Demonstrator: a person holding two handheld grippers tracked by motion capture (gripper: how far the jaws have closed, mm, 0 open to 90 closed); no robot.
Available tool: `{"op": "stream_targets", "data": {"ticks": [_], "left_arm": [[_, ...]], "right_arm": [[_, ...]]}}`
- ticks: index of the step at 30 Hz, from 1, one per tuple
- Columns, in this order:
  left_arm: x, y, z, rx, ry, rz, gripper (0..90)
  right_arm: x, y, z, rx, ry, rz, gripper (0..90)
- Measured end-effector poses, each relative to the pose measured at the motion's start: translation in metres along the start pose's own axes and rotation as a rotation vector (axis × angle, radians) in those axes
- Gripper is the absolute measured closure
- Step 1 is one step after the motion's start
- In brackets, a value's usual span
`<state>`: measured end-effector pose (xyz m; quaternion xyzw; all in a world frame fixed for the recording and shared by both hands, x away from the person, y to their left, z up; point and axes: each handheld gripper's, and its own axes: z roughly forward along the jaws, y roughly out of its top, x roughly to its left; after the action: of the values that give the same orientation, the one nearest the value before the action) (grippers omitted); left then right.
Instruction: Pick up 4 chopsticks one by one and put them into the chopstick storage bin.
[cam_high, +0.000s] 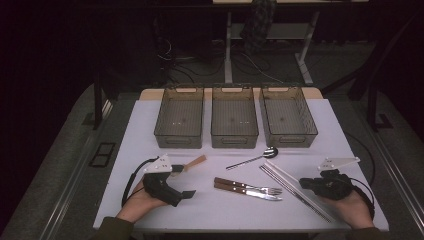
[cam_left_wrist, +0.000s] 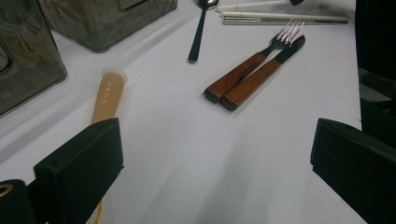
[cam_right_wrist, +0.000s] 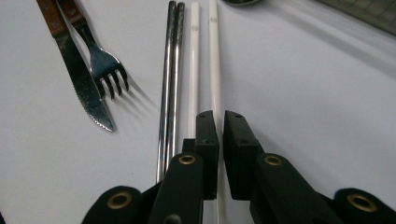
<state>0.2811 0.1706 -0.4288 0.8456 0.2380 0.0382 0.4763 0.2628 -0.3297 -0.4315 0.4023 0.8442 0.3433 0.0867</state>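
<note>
The right gripper (cam_right_wrist: 220, 122) has its jaws pinched narrowly on a white chopstick (cam_right_wrist: 214, 56), centre frame. The left gripper (cam_left_wrist: 212, 158), jaws wide, holds nothing. The tan handle (cam_left_wrist: 106, 95) at left seems to read "LUSN".

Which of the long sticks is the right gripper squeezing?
The right gripper pinches the outer white chopstick. The other white chopstick and the two metal chopsticks lie beside it, untouched.
</note>
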Motion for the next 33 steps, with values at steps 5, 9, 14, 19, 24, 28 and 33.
{"op": "stream_targets", "data": {"ticks": [5,9,14,19,24,28,33], "left_arm": [[0.0,0.0,0.001,-0.001,-0.001,0.0,0.6],[-0.001,0.0,0.001,-0.005,-0.007,0.001,0.6],[-0.001,-0.002,0.002,-0.019,-0.012,0.002,0.5],[-0.001,-0.003,0.004,-0.01,0.005,-0.002,0.0],[-0.001,-0.003,0.005,-0.011,0.004,0.0,0.0],[-0.002,-0.004,0.005,-0.009,0.002,0.0,0.0],[-0.003,-0.004,0.005,-0.008,-0.005,0.005,0.0]], "right_arm": [[0.001,0.002,-0.008,-0.03,0.005,-0.009,84.4],[0.002,0.004,-0.012,-0.05,0.011,-0.016,84.4],[0.004,0.009,-0.016,-0.074,0.02,-0.025,84.4],[0.008,0.019,-0.017,-0.099,0.03,-0.036,84.4],[0.012,0.03,-0.02,-0.128,0.042,-0.036,84.3],[0.017,0.041,-0.022,-0.149,0.053,-0.048,84.4],[0.02,0.055,-0.021,-0.166,0.058,-0.049,84.4]]}}
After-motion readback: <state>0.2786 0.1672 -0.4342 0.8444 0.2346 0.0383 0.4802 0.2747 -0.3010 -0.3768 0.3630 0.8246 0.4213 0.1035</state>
